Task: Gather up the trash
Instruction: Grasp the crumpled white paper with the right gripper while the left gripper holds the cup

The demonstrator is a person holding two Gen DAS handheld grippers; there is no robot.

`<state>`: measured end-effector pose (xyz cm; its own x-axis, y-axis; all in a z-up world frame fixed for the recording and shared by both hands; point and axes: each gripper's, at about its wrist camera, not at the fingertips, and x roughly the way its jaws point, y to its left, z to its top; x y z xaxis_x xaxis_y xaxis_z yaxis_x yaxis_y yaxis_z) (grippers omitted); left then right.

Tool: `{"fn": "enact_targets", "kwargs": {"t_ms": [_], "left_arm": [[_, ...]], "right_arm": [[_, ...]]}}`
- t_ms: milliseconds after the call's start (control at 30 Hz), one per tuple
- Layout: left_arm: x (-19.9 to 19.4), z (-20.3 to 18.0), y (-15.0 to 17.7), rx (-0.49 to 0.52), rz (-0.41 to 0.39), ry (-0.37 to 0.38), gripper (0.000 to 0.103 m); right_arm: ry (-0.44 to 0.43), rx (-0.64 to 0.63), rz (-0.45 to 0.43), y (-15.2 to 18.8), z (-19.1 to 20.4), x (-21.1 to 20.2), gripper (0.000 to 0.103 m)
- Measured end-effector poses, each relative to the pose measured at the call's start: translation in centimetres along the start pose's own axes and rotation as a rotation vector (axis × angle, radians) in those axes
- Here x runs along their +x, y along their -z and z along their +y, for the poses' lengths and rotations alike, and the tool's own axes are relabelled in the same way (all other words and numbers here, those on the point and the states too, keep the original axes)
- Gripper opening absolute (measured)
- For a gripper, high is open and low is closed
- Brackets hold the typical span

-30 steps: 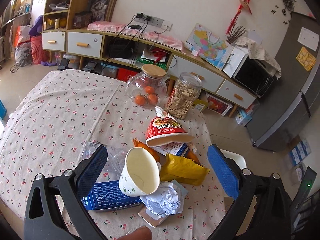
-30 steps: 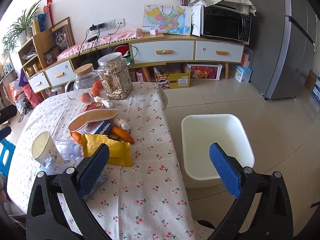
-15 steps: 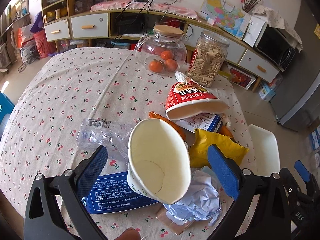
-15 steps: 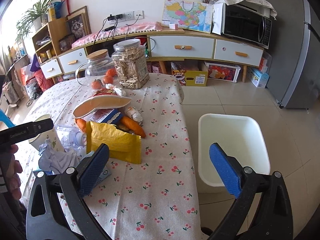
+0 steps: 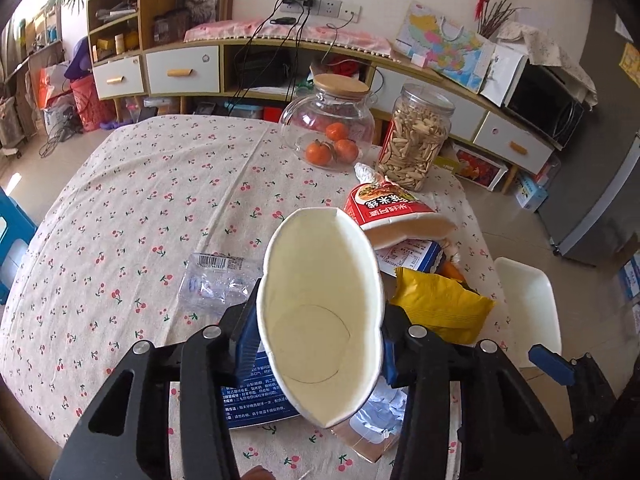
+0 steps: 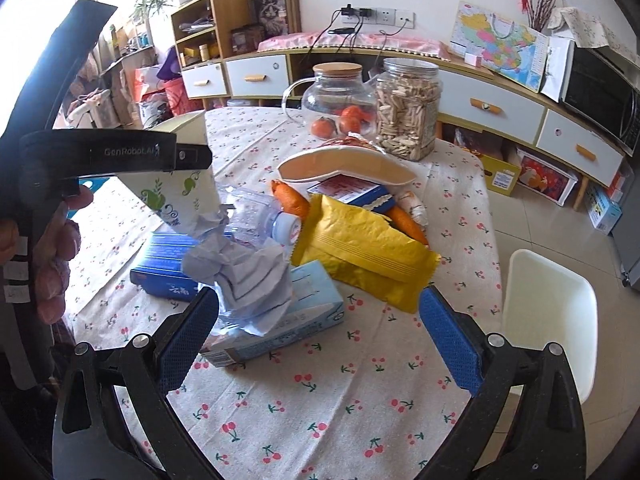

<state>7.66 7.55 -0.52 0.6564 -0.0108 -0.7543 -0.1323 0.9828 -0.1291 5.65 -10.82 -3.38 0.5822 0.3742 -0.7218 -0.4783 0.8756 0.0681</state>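
My left gripper (image 5: 316, 344) is shut on a white paper cup (image 5: 320, 312), squeezing it oval, its mouth toward the camera; the cup also shows in the right wrist view (image 6: 180, 184). A trash heap lies on the cherry-print table (image 6: 320, 400): crumpled paper (image 6: 248, 276), a light blue box (image 6: 296, 320), a yellow wrapper (image 6: 368, 256), a crushed clear bottle (image 6: 256, 216), a dark blue box (image 6: 168, 268) and a red instant-noodle bowl (image 5: 384, 208). My right gripper (image 6: 320, 340) is open and empty, just in front of the crumpled paper. A white bin (image 6: 548, 320) stands on the floor at the right.
A glass jar of oranges (image 5: 332, 132) and a jar of seeds (image 5: 416, 136) stand at the table's far edge. Orange carrot-like pieces (image 6: 292, 200) lie in the heap. A long cabinet (image 5: 200, 68) and a fridge (image 5: 600, 200) stand behind.
My left gripper has closed on the paper cup and squeezed it. My right gripper has moved left and nearer to the heap, up to the crumpled paper.
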Motion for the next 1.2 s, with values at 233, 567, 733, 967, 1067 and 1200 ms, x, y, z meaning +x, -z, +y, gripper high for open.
{"fn": "enact_targets", "kwargs": {"t_ms": [233,567,733,967,1067,1200], "left_arm": [[-1.1,0.6,-0.3,0.004,-0.041,-0.011,0.047],[-1.1,2.0,-0.2,-0.019,-0.048,-0.025,0.047],[-1.3,2.4,-0.1,-0.025,-0.052,-0.023,0.047],[-1.6,2.2,0.0,-0.026,-0.07,-0.016,0.047],[-1.7,2.2,0.0,-0.03,-0.076,-0.015,0.047],[-1.7,2.1,-0.1,-0.044,-0.082,-0.011,0.047]], "right_arm": [[-0.059,-0.108,-0.058,-0.8,3.5,0.4,0.095],[-0.088,-0.143,0.022,-1.8,5.2,3.8,0.051],[-0.087,-0.117,0.05,-2.0,5.0,4.7,0.019],[-0.062,-0.056,0.013,-2.5,3.8,3.7,0.018],[-0.055,-0.039,-0.004,-2.8,3.2,3.2,0.018],[-0.032,-0.009,-0.031,-3.2,2.1,2.4,0.018]]}}
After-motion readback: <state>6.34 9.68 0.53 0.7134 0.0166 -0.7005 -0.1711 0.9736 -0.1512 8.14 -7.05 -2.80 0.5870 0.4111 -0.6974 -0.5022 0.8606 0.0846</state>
